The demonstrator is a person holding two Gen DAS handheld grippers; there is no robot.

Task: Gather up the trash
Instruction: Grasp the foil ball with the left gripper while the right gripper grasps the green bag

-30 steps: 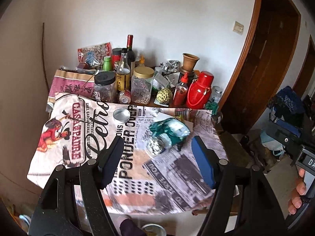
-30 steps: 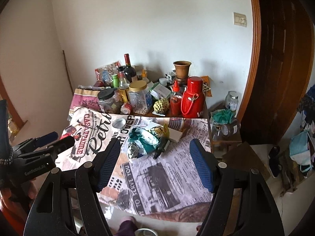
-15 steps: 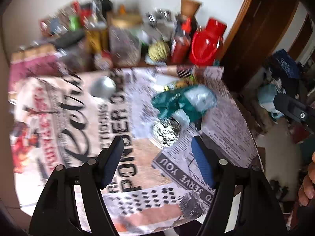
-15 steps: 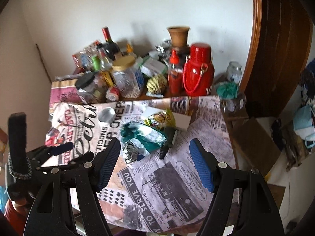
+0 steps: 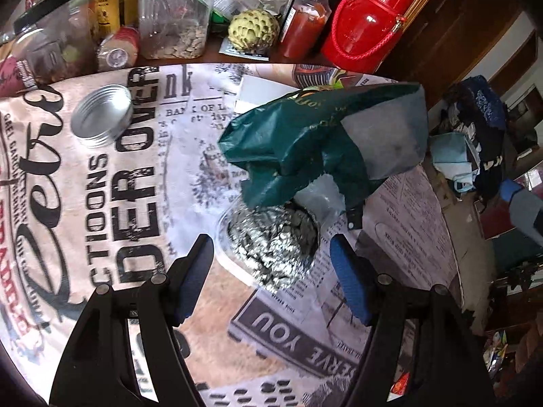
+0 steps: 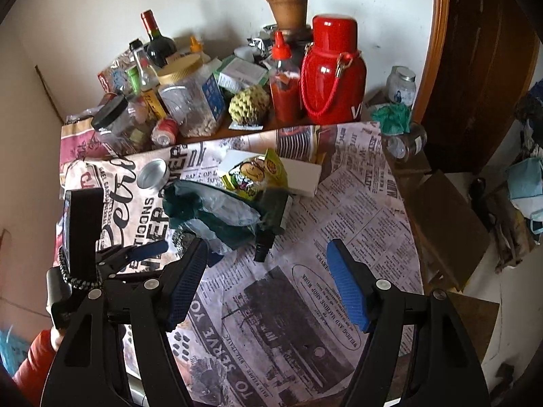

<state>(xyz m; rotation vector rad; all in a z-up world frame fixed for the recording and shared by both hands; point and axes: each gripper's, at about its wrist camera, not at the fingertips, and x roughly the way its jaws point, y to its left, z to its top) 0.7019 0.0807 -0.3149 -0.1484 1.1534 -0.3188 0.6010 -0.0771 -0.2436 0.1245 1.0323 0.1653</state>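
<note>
A crumpled foil ball lies on the printed tablecloth, partly tucked under a dark green plastic bag. My left gripper hangs just over the ball, open, with a finger on each side and a gap to both pads. The right wrist view shows the same green bag, a yellow snack wrapper, a white box and a small black bottle. My right gripper is open above the cloth, near the black bottle, holding nothing. The left gripper's blue fingertip appears at the left there.
A round metal lid lies left of the bag. Jars, bottles, a red flask, a sauce bottle and a green scaly fruit crowd the table's back. A wooden door and a low side table stand right.
Both grippers have come down and tilted toward the table. The left one closed in on the foil ball, which now sits between its fingers. The jaws have kept their width.
</note>
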